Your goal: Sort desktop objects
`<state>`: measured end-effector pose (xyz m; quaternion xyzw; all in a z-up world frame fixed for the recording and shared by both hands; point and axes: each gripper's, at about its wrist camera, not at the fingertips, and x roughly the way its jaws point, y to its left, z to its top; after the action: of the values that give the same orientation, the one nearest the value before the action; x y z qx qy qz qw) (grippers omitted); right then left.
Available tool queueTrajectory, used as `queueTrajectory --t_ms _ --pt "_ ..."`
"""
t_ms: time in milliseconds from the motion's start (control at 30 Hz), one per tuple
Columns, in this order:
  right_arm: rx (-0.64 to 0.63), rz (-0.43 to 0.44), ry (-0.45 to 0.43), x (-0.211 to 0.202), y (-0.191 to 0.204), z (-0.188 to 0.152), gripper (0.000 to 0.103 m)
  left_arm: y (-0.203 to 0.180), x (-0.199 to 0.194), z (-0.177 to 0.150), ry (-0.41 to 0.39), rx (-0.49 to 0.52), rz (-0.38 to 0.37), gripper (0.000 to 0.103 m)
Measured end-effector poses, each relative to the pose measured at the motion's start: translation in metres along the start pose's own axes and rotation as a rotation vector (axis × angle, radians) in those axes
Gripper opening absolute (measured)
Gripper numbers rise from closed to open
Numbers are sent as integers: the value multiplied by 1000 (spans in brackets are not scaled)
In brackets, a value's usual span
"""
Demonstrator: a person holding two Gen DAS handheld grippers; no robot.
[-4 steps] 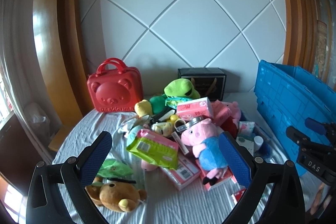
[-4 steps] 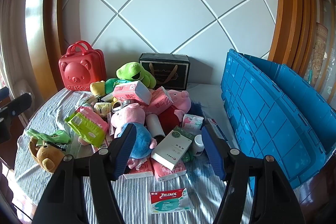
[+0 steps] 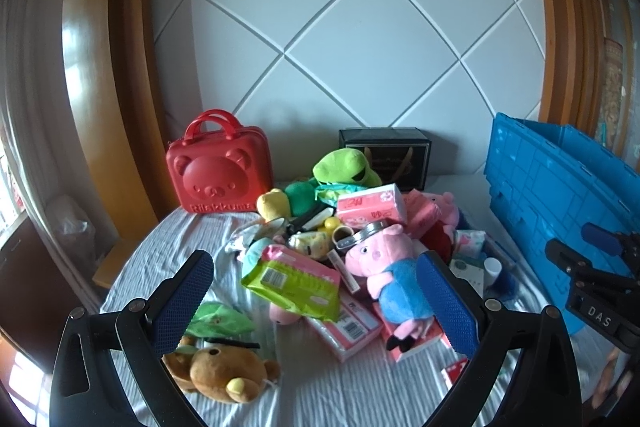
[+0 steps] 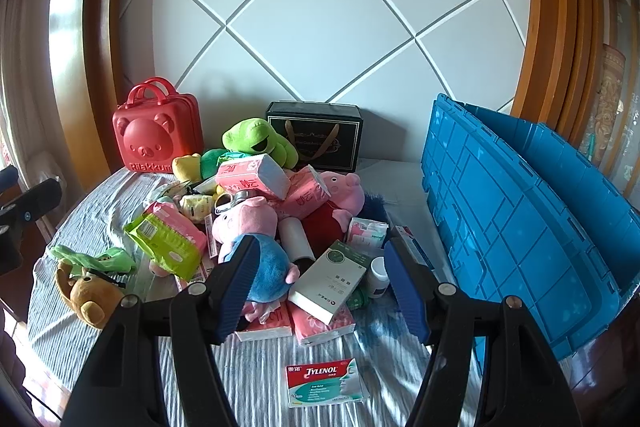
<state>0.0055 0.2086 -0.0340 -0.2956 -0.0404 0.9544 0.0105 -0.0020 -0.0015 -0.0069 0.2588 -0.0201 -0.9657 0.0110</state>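
Sorting not begun: soft toys and cartons lie heaped left of the blue plastic crate [image 4: 520, 219]; left claw [image 3: 316, 303] and right claw [image 4: 320, 291] hover spread, empty.

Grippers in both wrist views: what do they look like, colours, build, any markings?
Both match: the left gripper and right gripper have black, curved plastic arms with silver screws at the joints, ending in flat blue pads with a fine ribbed texture. The right gripper's body carries white "DAS" lettering. No sleeves or cables show.

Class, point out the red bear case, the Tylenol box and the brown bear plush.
red bear case [image 4: 157, 137], right wrist view, on the bear face.
Tylenol box [image 4: 325, 381], right wrist view, on its printed top.
brown bear plush [image 3: 224, 373], left wrist view, on its head.
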Motion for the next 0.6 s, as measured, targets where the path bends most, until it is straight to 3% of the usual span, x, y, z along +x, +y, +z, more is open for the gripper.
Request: queueTrajectory --t_ms 600 --pt "10 2 -13 -8 -7 -1 64 -5 -8 2 4 7 -13 102"
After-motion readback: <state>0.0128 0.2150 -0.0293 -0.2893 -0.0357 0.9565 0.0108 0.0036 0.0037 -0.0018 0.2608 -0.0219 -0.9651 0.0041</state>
